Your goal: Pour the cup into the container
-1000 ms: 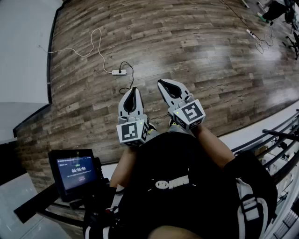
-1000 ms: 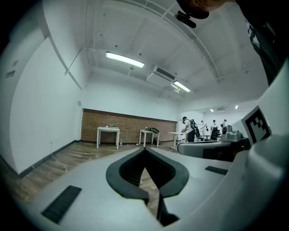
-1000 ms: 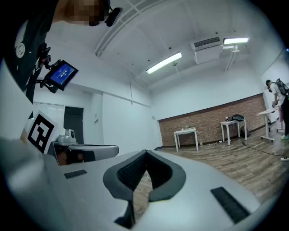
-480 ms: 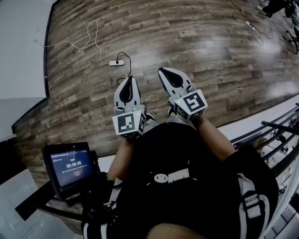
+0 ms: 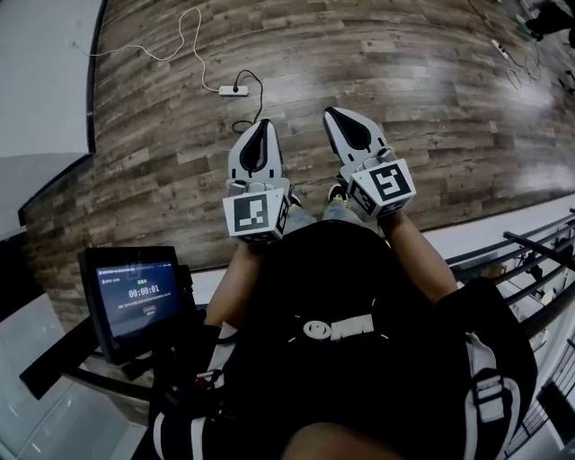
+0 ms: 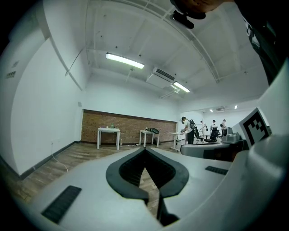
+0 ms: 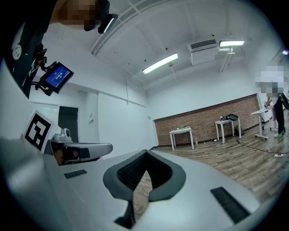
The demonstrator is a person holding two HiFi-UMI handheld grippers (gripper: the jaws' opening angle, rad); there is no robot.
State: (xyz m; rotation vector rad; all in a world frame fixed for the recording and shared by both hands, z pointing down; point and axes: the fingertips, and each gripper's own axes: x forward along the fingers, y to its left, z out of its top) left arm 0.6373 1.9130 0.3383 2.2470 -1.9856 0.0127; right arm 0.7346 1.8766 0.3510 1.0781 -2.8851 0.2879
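The left gripper (image 5: 261, 124) and the right gripper (image 5: 331, 112) were held side by side before the person's dark-clad torso (image 5: 341, 359), near each other but apart, both pointed out over a wooden plank floor (image 5: 431, 99). In each gripper view the two dark jaw pads were seen pressed together at their tips, with only floor showing through the gap behind them, so both tongs were closed and nothing was gripped. A marker cube (image 5: 256, 216) was carried at the back of the left gripper and another (image 5: 387, 184) on the right. On the floor beyond the jaws a power strip (image 5: 233, 90) lay with a white cable (image 5: 193, 27) trailing toward the white wall (image 5: 45, 72). A small lit screen (image 5: 135, 301) was mounted at the person's left, and dark railings (image 5: 530, 260) ran along the right. In the left gripper view a white table (image 6: 109, 131) was seen against a brick wall (image 6: 131, 124), well away from the jaws (small items stood on it, too small for the cup or the container to be told among them), and people (image 6: 187, 131) were gathered far to the right.
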